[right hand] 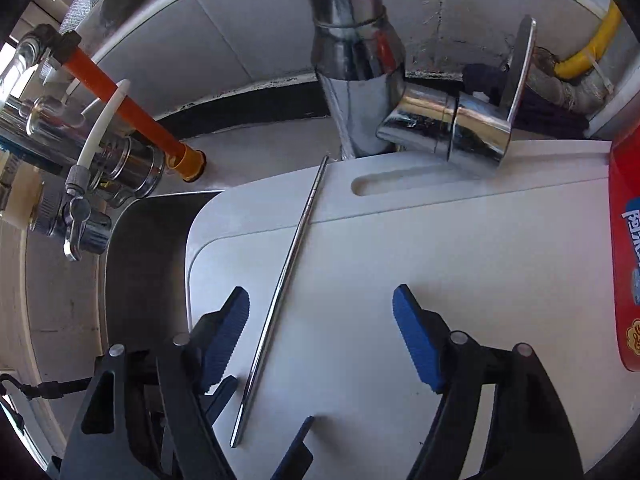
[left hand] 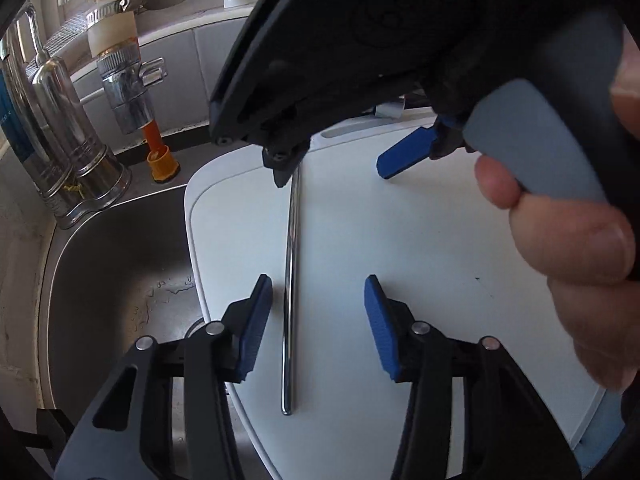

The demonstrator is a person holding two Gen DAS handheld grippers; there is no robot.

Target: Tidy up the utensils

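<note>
Chopstick (left hand: 291,280) is what matters: a thin polished metal rod, stiff and light by the look of it, likely slippery and prone to roll on the smooth board (left hand: 420,240). It lies flat between the spread fingers of the left gripper (left hand: 318,328), nearer the left pad, touched by neither. Its long axis runs straight ahead from that tool, blunt end close in, far end passing under the right gripper (left hand: 340,160), which hovers ahead with its jaws apart and empty. From the right wrist camera the chopstick (right hand: 280,288) slants forward and rightward, tapering toward the faucet (right hand: 360,80); the tip looks faintly ribbed, though glare makes that uncertain. I would pinch mid-shaft, pads square across the rod. Left of the board sits the sink (left hand: 120,280).
</note>
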